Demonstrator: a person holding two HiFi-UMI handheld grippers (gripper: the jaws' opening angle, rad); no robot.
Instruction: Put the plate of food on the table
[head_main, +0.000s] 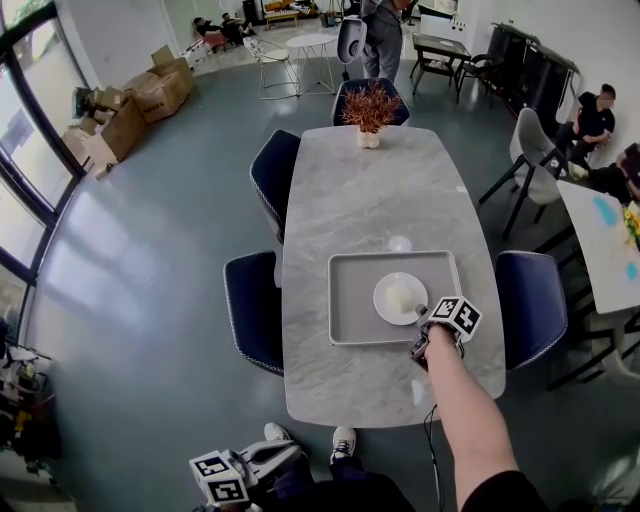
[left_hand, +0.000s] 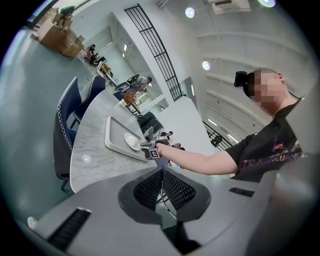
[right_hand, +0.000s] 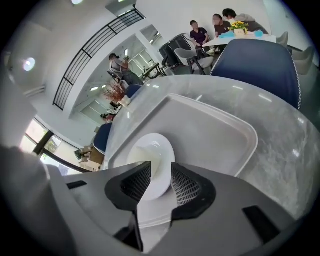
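Holding a plate (head_main: 384, 300) of pale food (head_main: 403, 296), perhaps rice, the tray (head_main: 350, 305) lies under the right gripper (right_hand: 160, 169), jaws parted.

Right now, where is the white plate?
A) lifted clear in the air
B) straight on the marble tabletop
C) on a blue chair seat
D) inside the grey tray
D: the white plate lies inside the grey tray, which rests on the marble table.

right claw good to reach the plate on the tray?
Probably yes. The right claw is already at the near rim of the plate, jaws apart with the rim between them, not pinched. Nothing on the tray blocks it.
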